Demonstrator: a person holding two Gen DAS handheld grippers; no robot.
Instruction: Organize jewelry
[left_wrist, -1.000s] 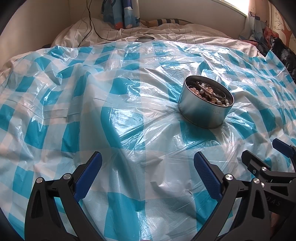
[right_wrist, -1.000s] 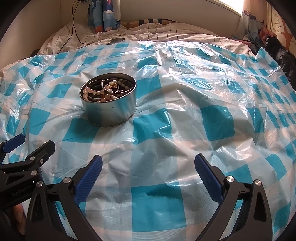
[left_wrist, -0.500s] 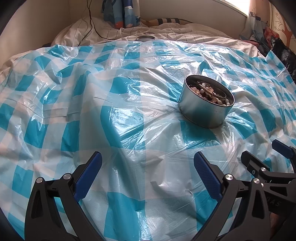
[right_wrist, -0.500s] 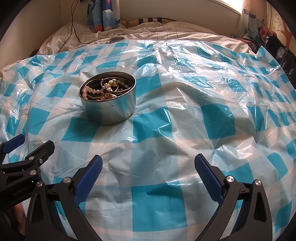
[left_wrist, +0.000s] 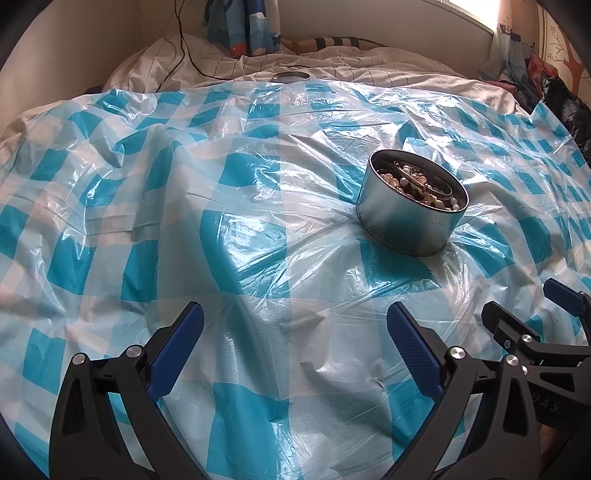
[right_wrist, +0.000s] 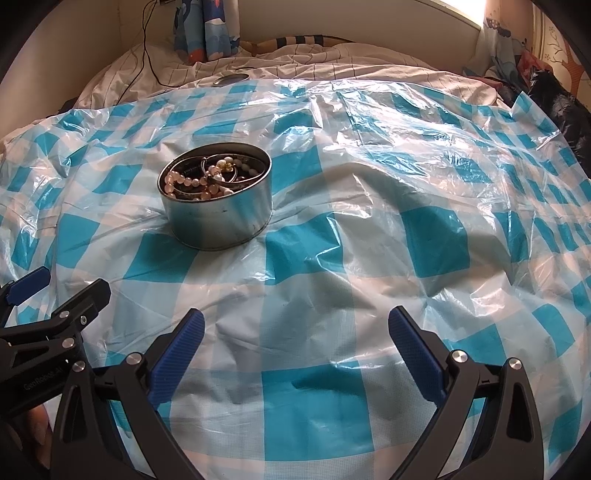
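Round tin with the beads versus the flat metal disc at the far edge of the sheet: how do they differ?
The round tin is tall-walled, open and full of bead jewelry; the flat metal disc is shallow, and nothing shows in it. The tin sits mid-sheet on the blue checked plastic sheet, near both open grippers; the disc lies far off, at the sheet's far edge by the white bedding. Both are round, silvery metal.

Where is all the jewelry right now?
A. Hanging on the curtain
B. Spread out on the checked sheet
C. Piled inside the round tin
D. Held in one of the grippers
C: the beads lie heaped inside the open tin, and both the left gripper and right gripper are open and hold nothing.
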